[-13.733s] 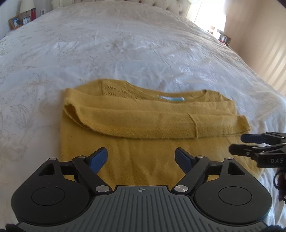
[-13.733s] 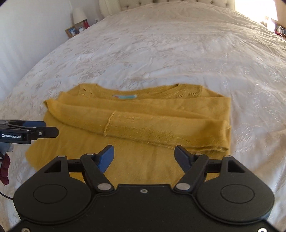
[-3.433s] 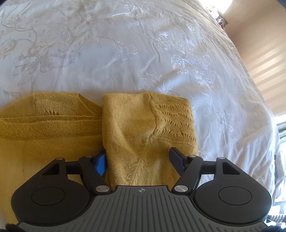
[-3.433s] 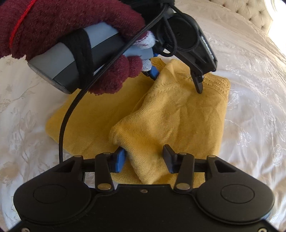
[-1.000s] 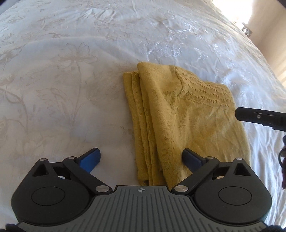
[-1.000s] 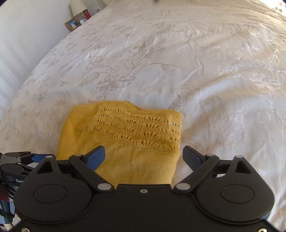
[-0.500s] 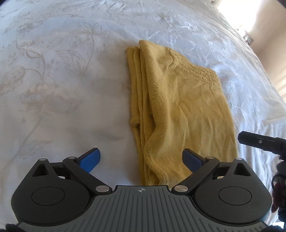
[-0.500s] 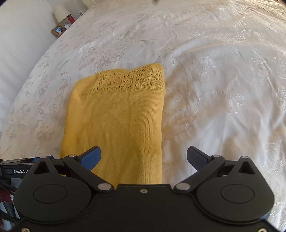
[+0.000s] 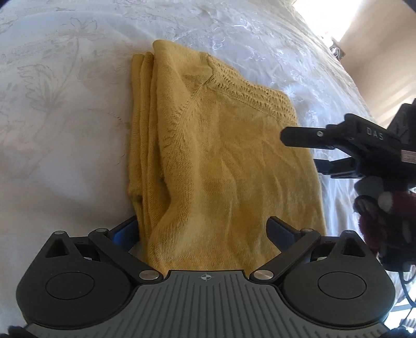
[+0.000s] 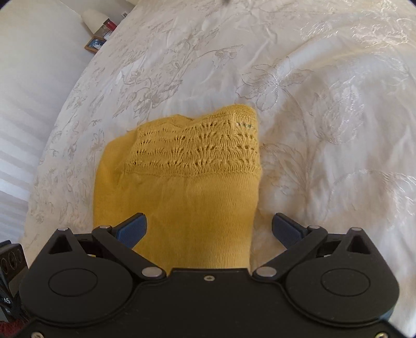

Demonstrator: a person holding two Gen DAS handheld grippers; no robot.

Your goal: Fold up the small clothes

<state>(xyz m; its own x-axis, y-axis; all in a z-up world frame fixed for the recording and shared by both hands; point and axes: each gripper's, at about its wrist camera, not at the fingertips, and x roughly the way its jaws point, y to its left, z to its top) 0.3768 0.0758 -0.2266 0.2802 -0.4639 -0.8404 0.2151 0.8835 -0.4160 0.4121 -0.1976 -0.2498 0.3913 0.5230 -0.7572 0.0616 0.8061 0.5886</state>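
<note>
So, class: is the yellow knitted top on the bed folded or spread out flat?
Folded. The yellow knitted top lies as a narrow stack on the white bedspread, with several layered edges showing along its left side.

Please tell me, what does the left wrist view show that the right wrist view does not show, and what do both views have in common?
Only the left wrist view shows the stacked fold edges along the sweater's left side, the right gripper seen from outside, and a gloved hand holding it. Only the right wrist view shows the bedside picture frame and lamp. Both show the folded yellow sweater on the white bedspread, with open jaws near its closest end.
</note>
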